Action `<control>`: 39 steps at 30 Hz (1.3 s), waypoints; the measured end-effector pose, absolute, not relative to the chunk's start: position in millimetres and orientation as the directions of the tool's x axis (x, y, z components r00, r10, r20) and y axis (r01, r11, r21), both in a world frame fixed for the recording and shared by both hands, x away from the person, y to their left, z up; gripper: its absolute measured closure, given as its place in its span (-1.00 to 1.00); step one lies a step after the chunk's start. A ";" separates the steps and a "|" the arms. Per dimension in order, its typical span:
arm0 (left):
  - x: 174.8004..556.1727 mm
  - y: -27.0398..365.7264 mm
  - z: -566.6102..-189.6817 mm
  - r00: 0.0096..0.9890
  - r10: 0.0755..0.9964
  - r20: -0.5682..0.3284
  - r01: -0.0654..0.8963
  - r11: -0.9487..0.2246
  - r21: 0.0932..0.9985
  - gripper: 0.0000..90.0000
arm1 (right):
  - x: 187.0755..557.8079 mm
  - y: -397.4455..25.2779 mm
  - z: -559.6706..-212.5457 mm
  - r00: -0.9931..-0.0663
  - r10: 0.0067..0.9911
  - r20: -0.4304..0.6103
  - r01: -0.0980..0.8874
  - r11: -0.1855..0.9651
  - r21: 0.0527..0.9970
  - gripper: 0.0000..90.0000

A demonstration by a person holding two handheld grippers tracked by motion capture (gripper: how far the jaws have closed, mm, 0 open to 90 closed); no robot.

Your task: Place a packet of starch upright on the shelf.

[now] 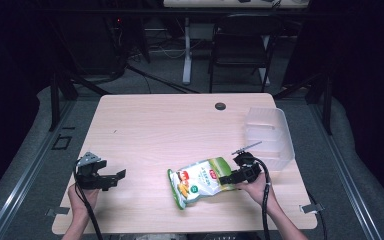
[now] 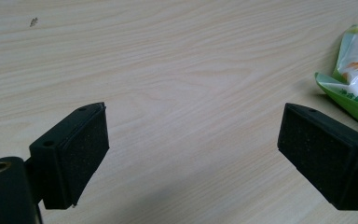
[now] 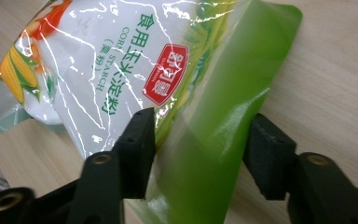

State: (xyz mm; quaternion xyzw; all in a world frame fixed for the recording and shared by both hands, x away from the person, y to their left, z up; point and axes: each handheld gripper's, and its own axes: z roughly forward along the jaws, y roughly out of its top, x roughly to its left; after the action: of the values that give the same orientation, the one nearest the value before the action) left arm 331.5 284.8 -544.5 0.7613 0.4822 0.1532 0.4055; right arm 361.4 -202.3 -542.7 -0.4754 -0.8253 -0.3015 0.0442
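right hand-held gripper [image 3: 200, 149]: jaws set partway apart, straddling the green sealed end of the corn starch bag [image 3: 121, 70]; one pad touches the film, the other sits just beside the bag's edge, and whether it presses is unclear.
corn starch bag: lies flat on the table [image 1: 155, 130] near the front edge, right of centre, its green end toward the right hand-held gripper [image 1: 236, 176].
left hand-held gripper [image 2: 193, 154]: jaws spread wide, nothing between them, above bare wood.
bag relative to left hand-held gripper: well apart, off to its right; a corner shows at the edge of the left gripper view.
clear plastic bin [image 1: 275, 137]: near the table's right edge, just behind the right hand-held gripper.
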 end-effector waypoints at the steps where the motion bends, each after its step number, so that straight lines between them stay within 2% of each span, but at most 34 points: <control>1: 332.0 284.5 -545.1 0.487 0.858 -0.160 0.614 -0.207 0.761 -0.81 | 361.3 -202.1 -542.6 -0.539 0.764 0.354 0.812 0.360 0.459 0.22; 3: 331.3 284.5 -544.6 0.492 0.856 -0.158 0.612 -0.211 0.762 -0.81 | 359.6 -201.7 -544.1 -0.530 0.773 0.349 0.813 0.346 0.468 0.39; 4: 331.3 284.5 -544.6 0.492 0.856 -0.158 0.612 -0.211 0.762 -0.81 | 359.6 -201.7 -544.1 -0.530 0.773 0.349 0.813 0.346 0.468 0.39; 10: 330.9 286.5 -544.1 0.490 0.857 -0.158 0.612 -0.209 0.763 -0.80 | 357.1 -200.5 -539.9 -0.542 0.777 0.320 0.796 0.353 0.491 0.67; 22: 331.0 286.8 -544.4 0.492 0.855 -0.163 0.607 -0.203 0.768 -0.81 | 355.9 -200.9 -533.6 -0.581 0.759 0.292 0.751 0.362 0.552 0.88; 31: 331.4 287.0 -544.9 0.490 0.856 -0.164 0.609 -0.202 0.767 -0.81 | 357.1 -202.4 -532.5 -0.584 0.750 0.311 0.750 0.351 0.560 0.84; 39: 331.9 285.7 -545.2 0.491 0.856 -0.164 0.610 -0.203 0.766 -0.81 | 366.6 -204.2 -541.3 -0.554 0.745 0.371 0.790 0.329 0.518 0.45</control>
State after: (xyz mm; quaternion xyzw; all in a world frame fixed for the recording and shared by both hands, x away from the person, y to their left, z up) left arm 331.9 285.7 -545.2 0.7610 0.4817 0.1506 0.4077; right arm 366.6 -204.2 -541.3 -0.4711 -0.8145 -0.3369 0.0331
